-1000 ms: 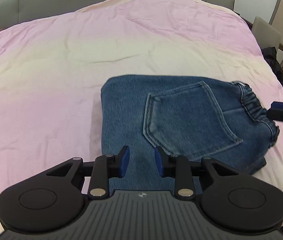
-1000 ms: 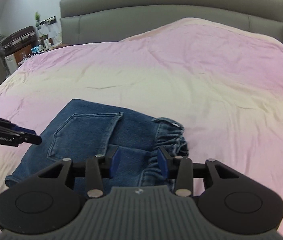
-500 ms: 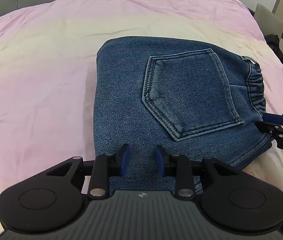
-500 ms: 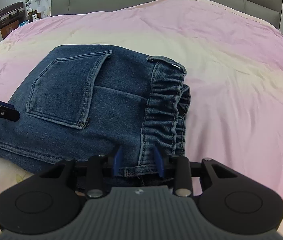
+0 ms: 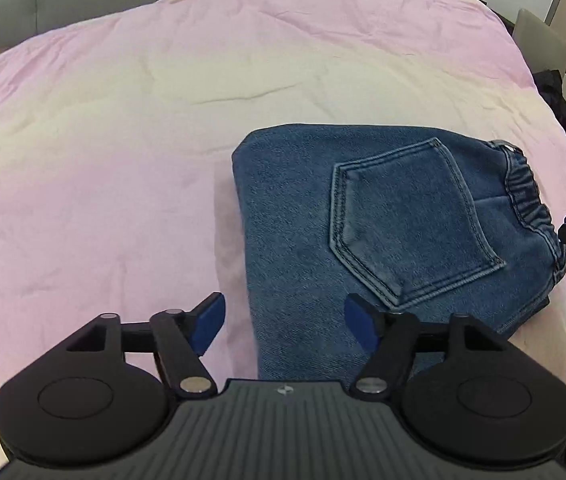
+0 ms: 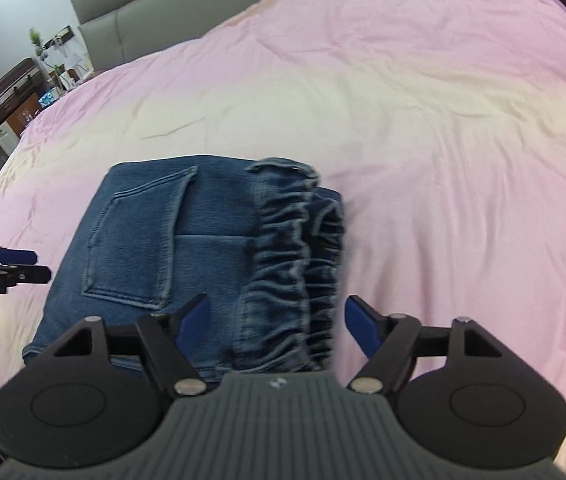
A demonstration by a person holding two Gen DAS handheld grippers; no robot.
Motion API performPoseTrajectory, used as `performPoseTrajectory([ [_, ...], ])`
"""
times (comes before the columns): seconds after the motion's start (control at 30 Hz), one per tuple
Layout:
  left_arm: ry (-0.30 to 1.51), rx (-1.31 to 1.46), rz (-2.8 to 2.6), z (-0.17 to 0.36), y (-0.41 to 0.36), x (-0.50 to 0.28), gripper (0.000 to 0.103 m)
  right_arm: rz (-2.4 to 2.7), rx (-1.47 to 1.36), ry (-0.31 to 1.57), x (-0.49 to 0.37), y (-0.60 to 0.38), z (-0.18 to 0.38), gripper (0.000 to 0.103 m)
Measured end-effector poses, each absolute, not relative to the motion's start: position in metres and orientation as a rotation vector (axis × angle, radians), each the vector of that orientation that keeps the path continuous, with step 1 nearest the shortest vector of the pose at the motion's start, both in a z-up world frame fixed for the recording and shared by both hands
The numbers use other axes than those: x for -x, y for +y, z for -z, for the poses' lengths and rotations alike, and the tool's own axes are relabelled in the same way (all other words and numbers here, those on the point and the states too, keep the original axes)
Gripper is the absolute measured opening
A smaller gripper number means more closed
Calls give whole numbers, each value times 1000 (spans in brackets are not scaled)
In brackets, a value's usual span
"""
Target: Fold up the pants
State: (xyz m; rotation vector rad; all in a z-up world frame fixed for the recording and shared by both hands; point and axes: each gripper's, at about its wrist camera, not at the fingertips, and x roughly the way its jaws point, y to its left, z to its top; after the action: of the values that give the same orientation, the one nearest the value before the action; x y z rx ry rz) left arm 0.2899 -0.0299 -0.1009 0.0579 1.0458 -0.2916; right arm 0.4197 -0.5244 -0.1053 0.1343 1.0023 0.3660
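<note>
The pants (image 5: 387,240) are blue jeans, folded into a thick flat square, lying on the bed (image 5: 123,160) near its front edge. The bed has a pink and cream cover.

The left gripper (image 5: 285,326) sits low over the front left corner of the folded pants. Its jaws have just been opening and now stand spread wide. The pants corner is between them, but the blue pads do not press on it.

The right gripper (image 6: 275,326) is over the stretchy waistband (image 6: 283,264). Its jaws have just been opening too and are spread wide. The waistband lies between them, not pinched.

The left view shows the back pocket (image 5: 407,220) clearly, with neat stitching, and the smooth folded side of the pants. It also shows a grey chair (image 5: 539,40) with dark clothes beside the bed, and only the tip of the right gripper at the right edge.

The right view is a bit blurry. It shows the bunched waistband up close, a shelf with a small plant (image 6: 37,38) past the far left corner of the bed, and the grey headboard (image 6: 143,12).
</note>
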Motion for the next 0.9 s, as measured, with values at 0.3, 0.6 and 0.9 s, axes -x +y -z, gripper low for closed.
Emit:
performPoseTrajectory([
  [0.3,1158,317,385,135,17,-337,84,-424,-491,1186,-462,-572,158,79],
  [0.6,1227,524,442,179,27,-353,85,-502,-739,1249,-482,-579,212,68],
  [0.9,1220,606,433,180,25,-351,53,-518,-747,1220,-476,-579,214,48],
])
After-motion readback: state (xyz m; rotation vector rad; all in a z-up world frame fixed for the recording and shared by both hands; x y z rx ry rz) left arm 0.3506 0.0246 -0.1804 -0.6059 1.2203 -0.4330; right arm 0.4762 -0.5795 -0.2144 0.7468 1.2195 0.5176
